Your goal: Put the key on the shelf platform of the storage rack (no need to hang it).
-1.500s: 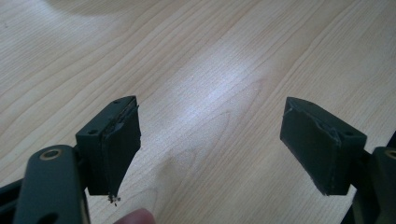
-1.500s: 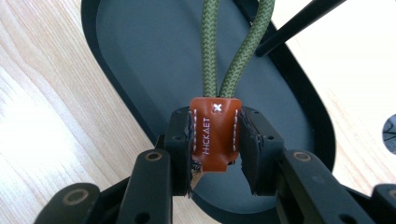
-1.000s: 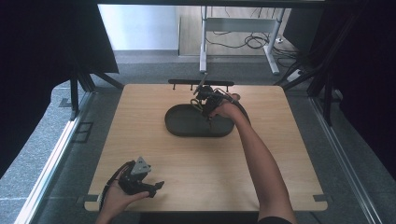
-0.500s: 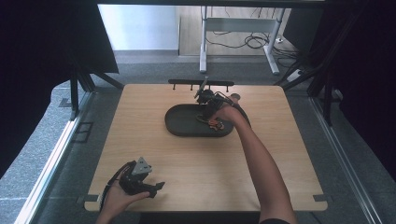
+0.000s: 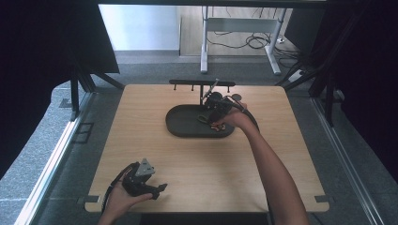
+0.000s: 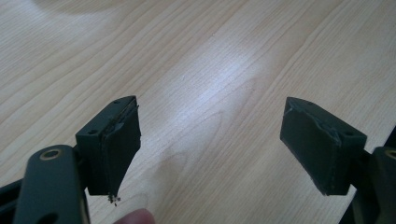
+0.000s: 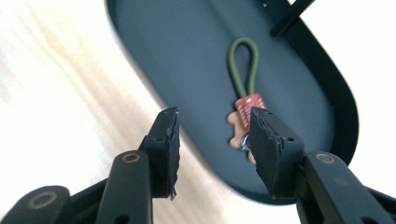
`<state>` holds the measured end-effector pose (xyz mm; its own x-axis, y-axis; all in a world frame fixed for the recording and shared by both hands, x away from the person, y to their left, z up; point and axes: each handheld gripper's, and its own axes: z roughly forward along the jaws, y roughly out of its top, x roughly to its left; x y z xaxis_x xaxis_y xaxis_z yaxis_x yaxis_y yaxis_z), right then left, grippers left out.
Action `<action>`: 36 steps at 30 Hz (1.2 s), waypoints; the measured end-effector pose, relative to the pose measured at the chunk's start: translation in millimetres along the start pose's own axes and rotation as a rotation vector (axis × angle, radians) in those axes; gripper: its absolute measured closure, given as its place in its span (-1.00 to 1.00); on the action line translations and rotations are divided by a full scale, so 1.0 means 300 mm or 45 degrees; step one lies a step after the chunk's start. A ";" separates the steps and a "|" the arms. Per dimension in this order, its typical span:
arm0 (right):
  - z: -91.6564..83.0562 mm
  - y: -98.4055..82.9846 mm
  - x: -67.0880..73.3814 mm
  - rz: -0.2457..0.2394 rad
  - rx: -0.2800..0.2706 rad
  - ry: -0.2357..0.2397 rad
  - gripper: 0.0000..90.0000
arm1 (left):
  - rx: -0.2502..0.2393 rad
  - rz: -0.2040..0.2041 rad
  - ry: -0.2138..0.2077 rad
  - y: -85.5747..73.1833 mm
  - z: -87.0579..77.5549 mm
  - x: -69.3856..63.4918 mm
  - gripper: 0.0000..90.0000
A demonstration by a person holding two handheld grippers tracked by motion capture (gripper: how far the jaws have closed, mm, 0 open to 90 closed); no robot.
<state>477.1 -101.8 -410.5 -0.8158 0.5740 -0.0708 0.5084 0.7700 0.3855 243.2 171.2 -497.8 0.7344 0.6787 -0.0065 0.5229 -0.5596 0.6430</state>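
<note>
Right gripper view: the keychain [image 7: 243, 93] is seen released in the dark tray [image 7: 187, 56], at 1 o'clock of the right hand-held gripper [image 7: 212, 149], whose jaws have just been opened

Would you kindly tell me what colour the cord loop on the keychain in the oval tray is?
Olive green cord loop; clearest in the right gripper view.

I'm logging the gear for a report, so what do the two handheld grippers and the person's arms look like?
Both grippers are black. The left gripper carries a grey three-cornered plate on top and trails a black cable. Its jaws are blocky black wedges with worn, frayed pad edges, on arms with brass-coloured pivot rivets. The right gripper has the same jaws and rivets, plus a black cable. The forearms are bare, with no sleeves showing.
</note>
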 end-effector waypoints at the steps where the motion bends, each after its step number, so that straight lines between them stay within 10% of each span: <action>1: -0.009 -0.012 0.008 0.000 -0.008 0.011 0.18 | 0.006 0.004 0.000 0.001 0.002 -0.001 -0.54; 36: -0.069 -0.606 0.172 0.099 -0.291 0.023 0.14 | 0.023 -0.007 0.020 -0.001 0.009 -0.005 -0.54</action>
<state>336.9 -217.8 -465.2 -0.7826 0.6222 -0.0172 0.4956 0.6396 0.5876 243.0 169.2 -500.0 0.7244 0.6894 0.0021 0.5348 -0.5639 0.6293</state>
